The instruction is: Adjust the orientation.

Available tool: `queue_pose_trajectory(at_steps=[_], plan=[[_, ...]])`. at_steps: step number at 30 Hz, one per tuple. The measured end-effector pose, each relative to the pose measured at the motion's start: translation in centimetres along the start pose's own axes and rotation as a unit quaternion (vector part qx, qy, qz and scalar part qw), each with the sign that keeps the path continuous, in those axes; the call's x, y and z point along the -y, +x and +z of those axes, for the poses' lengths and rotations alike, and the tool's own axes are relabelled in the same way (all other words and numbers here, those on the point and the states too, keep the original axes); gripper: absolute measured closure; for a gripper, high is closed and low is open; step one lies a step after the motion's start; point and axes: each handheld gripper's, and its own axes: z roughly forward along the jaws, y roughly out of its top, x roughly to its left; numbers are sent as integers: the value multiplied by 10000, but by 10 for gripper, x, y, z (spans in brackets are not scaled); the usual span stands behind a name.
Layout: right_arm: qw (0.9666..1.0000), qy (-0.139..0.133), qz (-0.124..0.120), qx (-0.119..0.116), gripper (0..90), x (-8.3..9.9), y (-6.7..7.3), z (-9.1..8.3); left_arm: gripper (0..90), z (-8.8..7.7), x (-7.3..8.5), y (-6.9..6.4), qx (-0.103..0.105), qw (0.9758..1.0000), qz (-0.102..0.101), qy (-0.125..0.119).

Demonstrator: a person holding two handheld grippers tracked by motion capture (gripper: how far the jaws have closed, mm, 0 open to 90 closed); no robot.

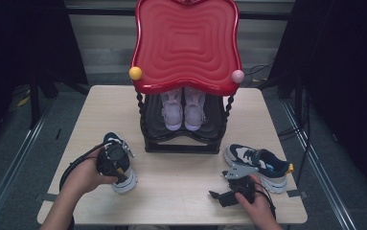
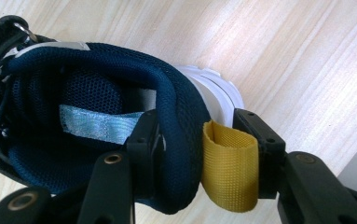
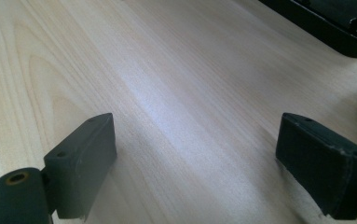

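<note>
- Light wood table (image 1: 171, 191), w/ a plain top.
- Black & red shoe rack (image 1: 183, 143) stands at the back, in the middle.
- Blue shoe (image 1: 120, 165) sits front left.
- 2nd blue shoe (image 1: 260, 165) sits front right, just beside the rack.

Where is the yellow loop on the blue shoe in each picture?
High view: the yellow loop sits at the heel of the left blue shoe, under the left tongs.
Left gripper view: bottom middle, between the jaws.
Right gripper view: not there.
Shared landmark: the wooden table.
</note>
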Motion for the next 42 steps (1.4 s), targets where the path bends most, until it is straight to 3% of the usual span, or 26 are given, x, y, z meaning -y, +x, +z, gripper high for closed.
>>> queue_pose_trajectory(at_steps=[19,22,29,38,42], plan=[[10000,4,-7,-6,114,0,0,0,573,8,-5,3,104,9998,73,165],[10000,2,-9,-5,114,0,0,0,590,9,-6,3,195,9996,52,205],[10000,3,-14,-8,113,0,0,0,681,10,-8,0,323,9982,304,405],[10000,4,-17,-8,113,0,0,0,737,7,-11,-4,96,9978,408,521],[10000,3,-19,-8,112,0,0,0,738,-1,-12,-3,95,9982,401,427]])
